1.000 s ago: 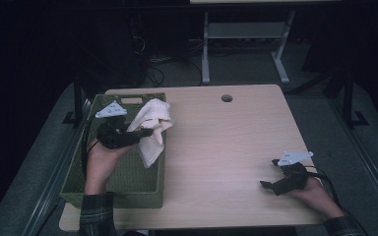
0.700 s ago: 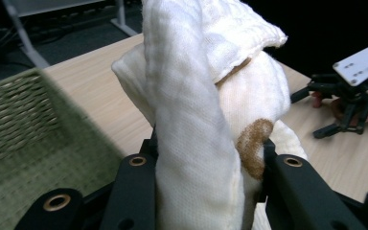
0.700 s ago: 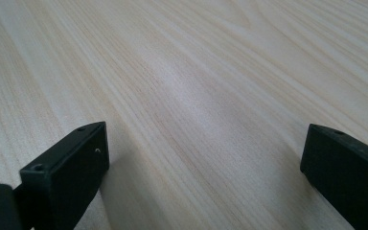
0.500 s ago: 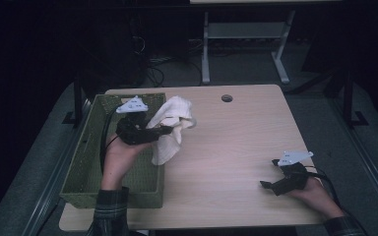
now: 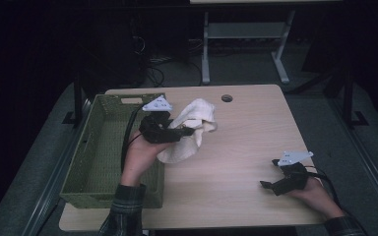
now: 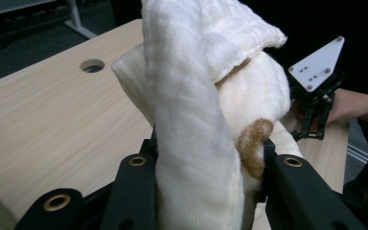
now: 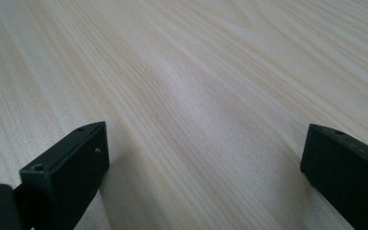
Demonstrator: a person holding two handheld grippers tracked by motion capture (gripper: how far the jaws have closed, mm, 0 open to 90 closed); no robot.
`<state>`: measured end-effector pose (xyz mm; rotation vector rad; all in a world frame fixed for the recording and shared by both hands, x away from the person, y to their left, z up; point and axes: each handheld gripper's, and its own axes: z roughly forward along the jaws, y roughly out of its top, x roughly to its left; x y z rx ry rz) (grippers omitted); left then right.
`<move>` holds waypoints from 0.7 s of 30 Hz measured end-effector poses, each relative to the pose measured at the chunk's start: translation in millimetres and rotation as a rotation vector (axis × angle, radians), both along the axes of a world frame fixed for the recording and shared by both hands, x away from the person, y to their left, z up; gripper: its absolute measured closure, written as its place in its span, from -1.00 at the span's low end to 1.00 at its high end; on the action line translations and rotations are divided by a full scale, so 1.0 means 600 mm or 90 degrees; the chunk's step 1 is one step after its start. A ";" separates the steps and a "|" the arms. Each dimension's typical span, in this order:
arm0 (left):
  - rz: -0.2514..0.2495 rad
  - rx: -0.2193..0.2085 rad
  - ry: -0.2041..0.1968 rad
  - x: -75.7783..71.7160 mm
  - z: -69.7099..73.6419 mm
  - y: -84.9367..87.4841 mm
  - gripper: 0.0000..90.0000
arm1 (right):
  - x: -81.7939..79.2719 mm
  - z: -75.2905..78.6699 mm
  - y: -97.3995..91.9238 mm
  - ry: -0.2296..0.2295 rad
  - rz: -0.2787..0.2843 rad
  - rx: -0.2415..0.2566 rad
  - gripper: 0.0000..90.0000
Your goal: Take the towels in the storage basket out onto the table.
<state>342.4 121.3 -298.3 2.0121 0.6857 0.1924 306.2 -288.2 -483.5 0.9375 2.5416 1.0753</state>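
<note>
Cloth (image 5: 189, 129), stained, clamped in left gripper (image 5: 186, 131) beside basket (image 5: 98, 162); right gripper (image 5: 270, 186) jaws apart, idle; next probably laying cloth on table (image 5: 236, 147).

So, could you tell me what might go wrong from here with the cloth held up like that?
The cloth is bunched between the left tongs, so a loose fold could slip free as it travels. Its hanging end trails close to the basket rim and might snag. The right tongs sit open, far off, no help.
</note>
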 end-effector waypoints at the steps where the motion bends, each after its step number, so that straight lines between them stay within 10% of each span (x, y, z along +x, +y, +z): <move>1: -0.004 0.000 0.002 0.001 -0.001 -0.006 0.44 | 0.000 0.000 0.000 0.000 0.000 0.000 -0.95; 21: -0.073 0.022 0.013 0.005 -0.043 -0.123 0.44 | 0.000 0.000 0.000 0.002 -0.001 0.001 -0.95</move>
